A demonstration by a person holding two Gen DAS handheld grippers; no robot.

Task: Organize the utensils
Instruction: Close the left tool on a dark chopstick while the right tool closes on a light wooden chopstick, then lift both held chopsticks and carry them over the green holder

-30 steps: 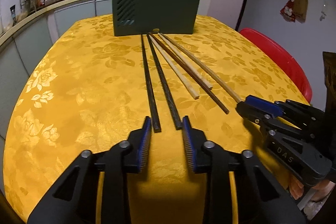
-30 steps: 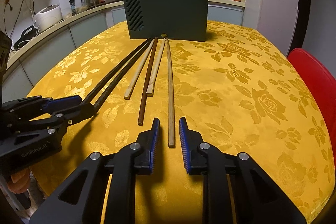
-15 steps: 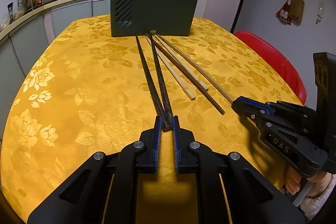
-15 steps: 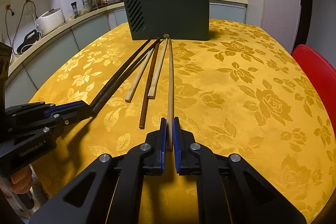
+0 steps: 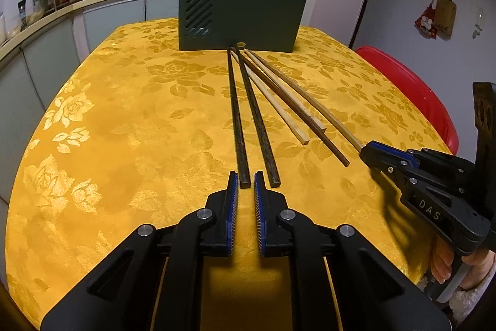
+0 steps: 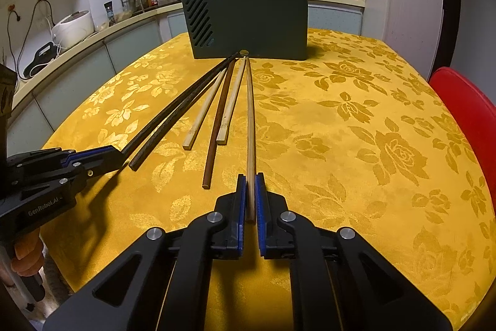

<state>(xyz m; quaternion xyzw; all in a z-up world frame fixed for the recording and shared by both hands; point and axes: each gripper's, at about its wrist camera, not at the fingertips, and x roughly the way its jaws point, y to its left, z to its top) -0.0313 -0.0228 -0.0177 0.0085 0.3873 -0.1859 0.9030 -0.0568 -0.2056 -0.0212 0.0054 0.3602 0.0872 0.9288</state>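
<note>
Several chopsticks fan out on the yellow tablecloth in front of a dark green utensil holder. My left gripper is shut on the near end of the left black chopstick. The second black chopstick lies free just outside its right finger. My right gripper is shut on the near end of the long pale chopstick. Both held sticks still lie along the cloth.
A brown chopstick and two short pale ones lie between the held sticks. More chopsticks stand in the holder. A red chair is beside the table's right edge. A kitchen counter curves along the left.
Both grippers went from open to shut on chopstick ends. The left one first squeezed both black chopsticks together; now one lies free to its right.
</note>
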